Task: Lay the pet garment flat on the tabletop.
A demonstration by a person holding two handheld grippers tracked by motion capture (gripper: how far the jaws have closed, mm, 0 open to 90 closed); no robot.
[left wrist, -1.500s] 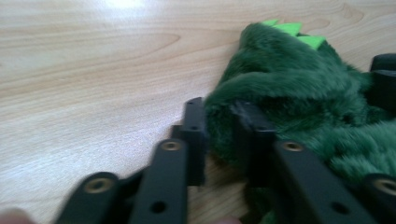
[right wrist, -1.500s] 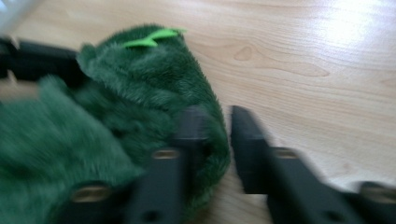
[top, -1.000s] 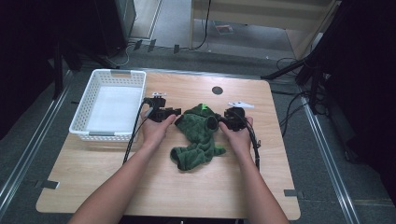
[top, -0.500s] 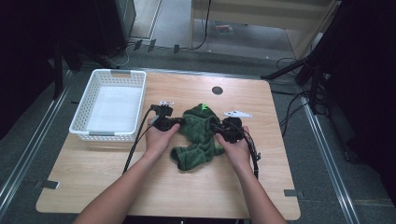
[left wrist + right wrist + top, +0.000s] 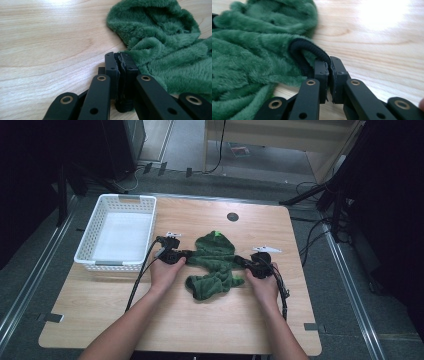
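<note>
A green fluffy hooded garment [image 5: 215, 262] lies crumpled in the middle of the wooden table [image 5: 175, 325]. My left gripper [image 5: 189, 254] lies low at the garment's left sleeve end. In the left gripper view its jaws [image 5: 119, 56] are shut, with dark ragged material pinched at the tips and green pile [image 5: 170, 50] against the right jaw. My right gripper [image 5: 241, 261] is at the right sleeve end. Its jaws [image 5: 329, 62] have just been closing and are shut on the sleeve's black ribbed cuff [image 5: 304, 50], which loops out of the green fabric [image 5: 249, 50].
A white slotted basket [image 5: 115, 265] stands at the table's left side, nothing inside it. A round black cable hole [image 5: 232, 216] sits near the far edge. Cables trail from both grippers toward the near edge, and bare wood lies in front of the garment.
Both hands have moved outward and slightly down, from the garment's middle to its sleeve ends. Both pairs of jaws have shut, and the garment now lies stretched wider between them.
</note>
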